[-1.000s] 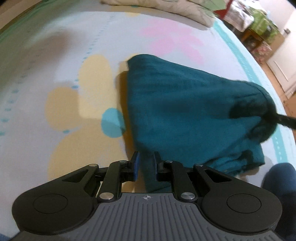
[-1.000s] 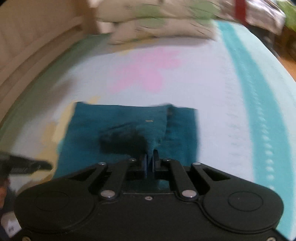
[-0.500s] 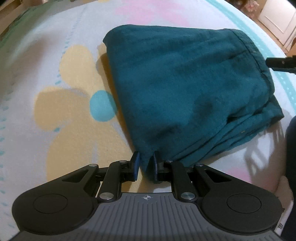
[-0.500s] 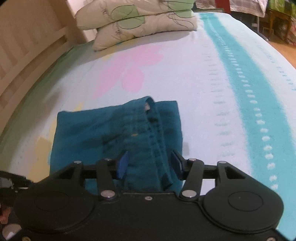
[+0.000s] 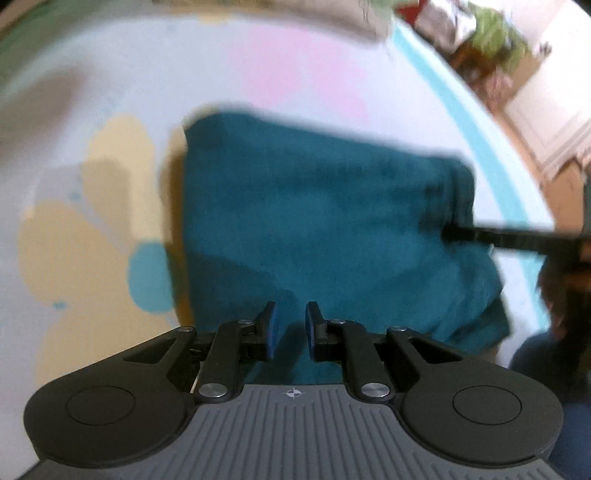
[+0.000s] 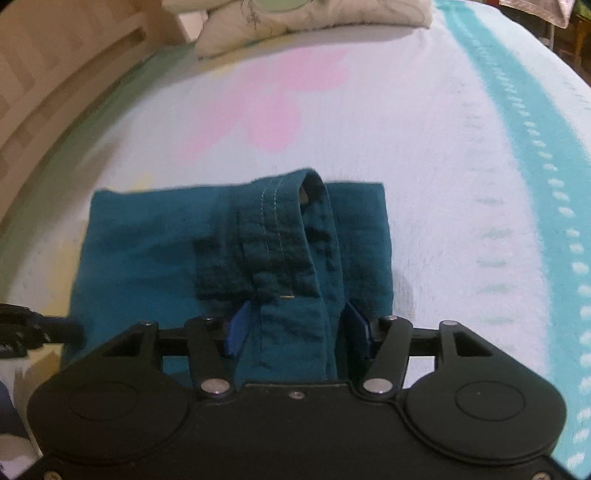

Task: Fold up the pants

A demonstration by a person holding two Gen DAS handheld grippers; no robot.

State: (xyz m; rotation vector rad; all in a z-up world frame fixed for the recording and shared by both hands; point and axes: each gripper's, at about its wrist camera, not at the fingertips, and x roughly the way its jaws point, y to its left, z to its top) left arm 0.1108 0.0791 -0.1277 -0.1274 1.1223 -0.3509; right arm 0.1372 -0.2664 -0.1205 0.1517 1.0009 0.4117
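The left wrist camera sits just behind the left gripper (image 5: 291,326) and looks forward and down over the near edge of the folded pants (image 5: 325,229), close above the bed (image 5: 74,229). The right wrist camera sits behind the right gripper (image 6: 297,326), low over the waistband end, facing the pillows (image 6: 295,26) at the head of the bed. Both views share the pants and the flowered sheet, and each catches the other gripper at its edge.

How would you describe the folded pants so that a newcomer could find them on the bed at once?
Start from the bed sheet with its big pastel flowers and turquoise stripe. Below the pink flower lies a flat folded bundle, the pants. They are the only dark teal item, with a stitched waistband on top.
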